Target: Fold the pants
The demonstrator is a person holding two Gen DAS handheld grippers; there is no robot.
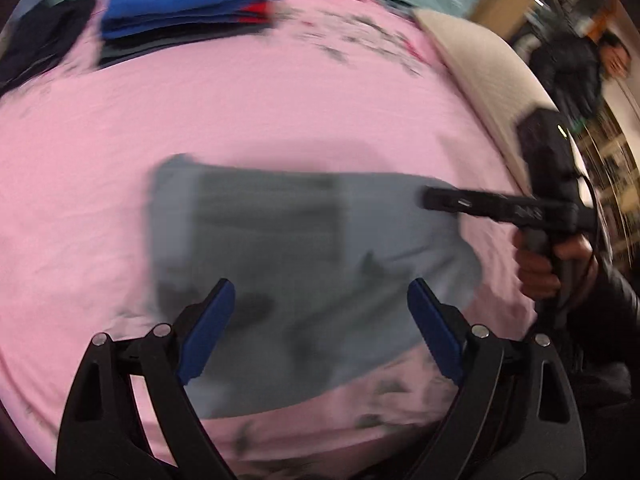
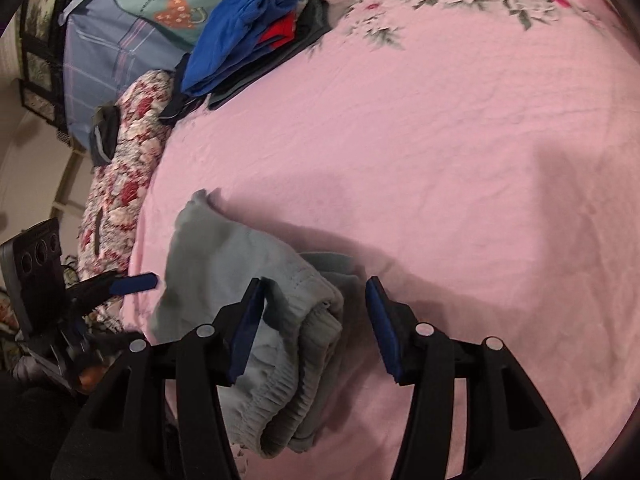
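A big pink sheet [image 2: 440, 152] covers the bed. The grey pants [image 2: 256, 320] lie folded on it. A pile of blue clothes [image 2: 248, 28] sits far back. The left gripper [image 1: 320, 328] and right gripper [image 2: 316, 328] are both spread wide, holding nothing. Only the right view shows a flowery quilt [image 2: 128, 168]. Only the left view shows shelves [image 1: 612, 168].

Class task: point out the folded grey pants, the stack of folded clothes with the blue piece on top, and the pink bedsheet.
grey pants [image 2: 280, 344]: right wrist view, on the elastic waistband.
stack of folded clothes [image 2: 244, 28]: right wrist view, on the blue top piece.
pink bedsheet [image 2: 440, 140]: right wrist view, bare middle area.
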